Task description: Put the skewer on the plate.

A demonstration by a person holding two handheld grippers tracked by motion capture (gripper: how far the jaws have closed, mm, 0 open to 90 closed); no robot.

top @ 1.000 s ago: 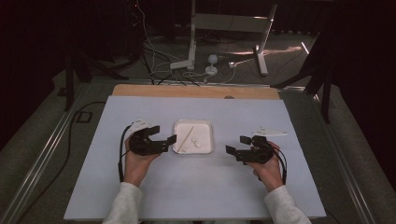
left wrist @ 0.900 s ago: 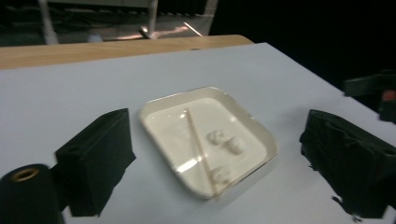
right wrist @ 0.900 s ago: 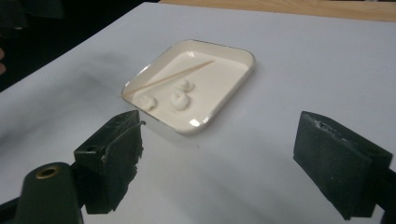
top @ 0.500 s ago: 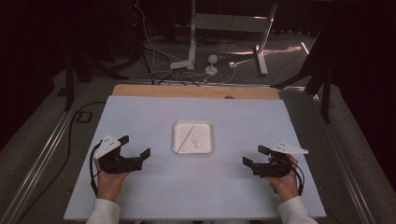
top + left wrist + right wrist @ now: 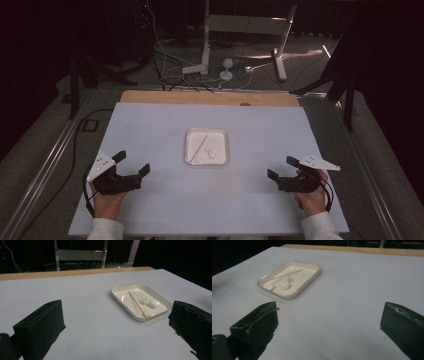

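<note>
Both pairs of jaws stand spread wide with nothing between them — bare white surface shows in the gap in each gripper view. The left gripper [image 5: 134, 165] sits near the front-left corner of the table [image 5: 150, 125], held in the person's left hand [image 5: 107, 200], its jaws pointing inward and slightly away from the front edge. The right gripper [image 5: 282, 168] sits near the front-right corner in the right hand [image 5: 312, 197], jaws pointing toward the middle. Each carries a grey three-cornered plate on top.

Between them, at the centre of the table and a little farther from the front edge, rests a shallow white tray [image 5: 189, 150] with rounded corners — well apart from both grippers. Inside it a thin wooden stick [image 5: 199, 147] lies diagonally, and beside the stick are three small white lumps [image 5: 210, 152] close together. In the left gripper view the tray [image 5: 120, 298] lies ahead and to the right of the jaws; in the right gripper view the tray [image 5: 312, 275] lies ahead and to the left.

A strip of bare wood [image 5: 210, 97] runs along the far edge.
</note>
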